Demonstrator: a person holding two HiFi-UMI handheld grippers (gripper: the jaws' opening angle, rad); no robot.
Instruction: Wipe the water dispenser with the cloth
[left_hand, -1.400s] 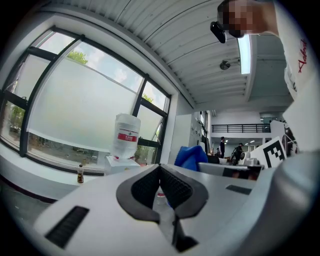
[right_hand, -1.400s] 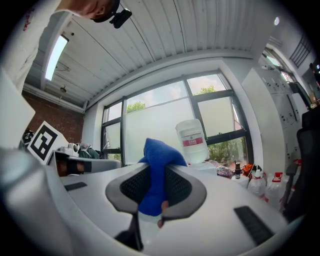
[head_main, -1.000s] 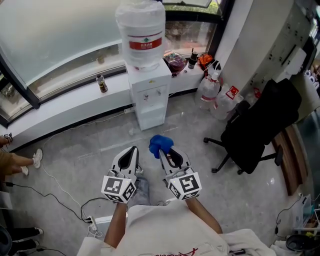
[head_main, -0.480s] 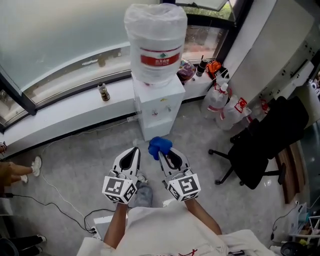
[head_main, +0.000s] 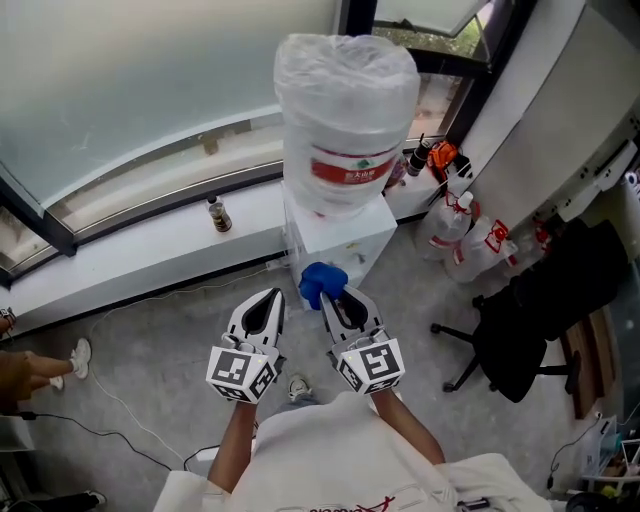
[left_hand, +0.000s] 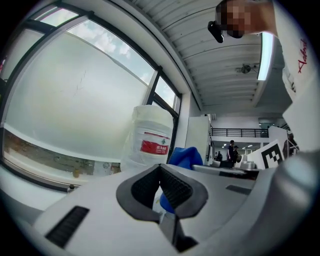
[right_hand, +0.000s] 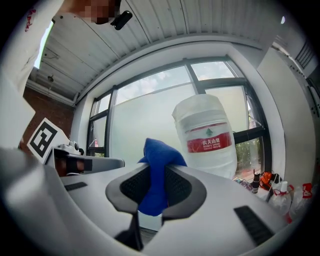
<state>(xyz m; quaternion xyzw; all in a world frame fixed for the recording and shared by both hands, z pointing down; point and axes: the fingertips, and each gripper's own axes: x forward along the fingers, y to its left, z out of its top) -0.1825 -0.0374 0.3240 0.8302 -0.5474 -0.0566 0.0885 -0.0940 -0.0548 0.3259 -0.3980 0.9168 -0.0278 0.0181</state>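
Cloth: blue cloth (head_main: 320, 282), bunched, just below centre of the head view. It sticks out past the tip of the right claw. In the right gripper view the cloth (right_hand: 157, 175) sits between the two dark pads, with a tuft rising above them.
Water dispenser: white cabinet (head_main: 350, 238) at upper centre of the head view. It stands on the floor against the window sill.
Bottle: large clear bottle (head_main: 345, 110) with a red label, wrapped in thin plastic and upright on top of the dispenser. It also shows right of centre in the right gripper view (right_hand: 205, 135).
Cloth vs dispenser: in the head view the cloth overlaps the lower front edge of the cabinet. I cannot tell whether they touch.
Right claw: right claw (head_main: 335, 295) is clamped on the cloth, pads pressed to both sides of it. I read this from the right gripper view (right_hand: 155, 175).
Left claw: left claw (head_main: 265, 300) is just beside the right one, on its left. Its jaws are drawn together with nothing between them (left_hand: 161, 175). The blue seen past the jaws in the left gripper view is the cloth (left_hand: 186, 156) beyond.
Sill: a small dark bottle (head_main: 218, 213) stands on the sill (head_main: 150, 245), left of the dispenser.
Right of frame: clear plastic jugs (head_main: 470, 235) stand on the floor near the dispenser. A black office chair (head_main: 520, 330) is farther right.
Left edge: a person's shoe (head_main: 80, 352) on the grey floor (head_main: 150, 350).
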